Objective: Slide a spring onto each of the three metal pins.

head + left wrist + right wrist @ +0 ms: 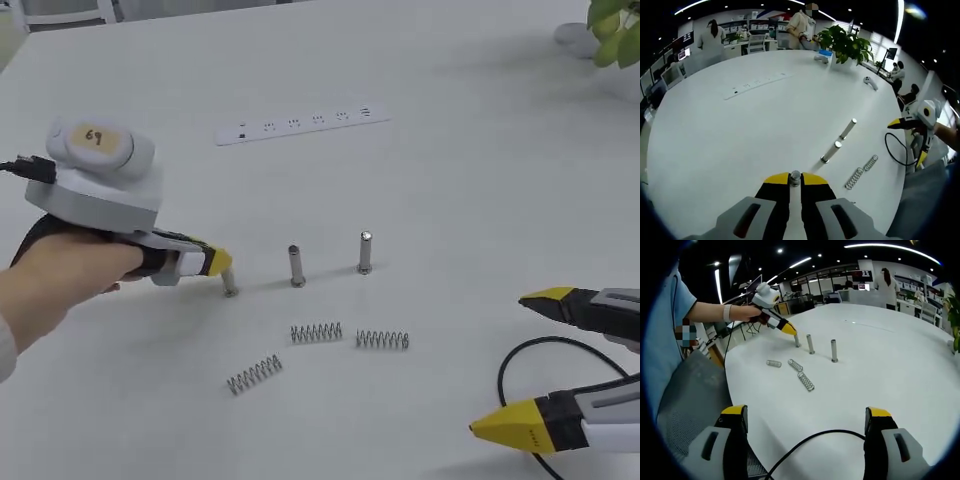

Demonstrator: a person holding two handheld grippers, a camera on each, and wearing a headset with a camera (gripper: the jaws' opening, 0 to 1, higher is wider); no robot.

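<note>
The leftmost pin (230, 288) is mostly hidden behind the yellow fingertips of the left gripper (219, 263) — just its foot shows below them. The right gripper (497, 363) is cut off by the picture's edge just behind its fingers — its body is out of frame.

**An open-plan office**

A broad white table (715, 150) with a curved edge stands in a wide, shared room. A white power strip (300, 125) lies on the table, and a leafy potted plant (845, 45) stands at its far edge. Beyond the table run rows of desks with monitors (682, 52) and a white office chair (756, 44). Two people stand among those desks, one in white (712, 36) and one in beige (800, 25). Off the table's right side a seated person (912, 95) is near another screen (890, 52). Above the table is a dark ceiling with strip lights (801, 262) and small round spotlights.
</note>
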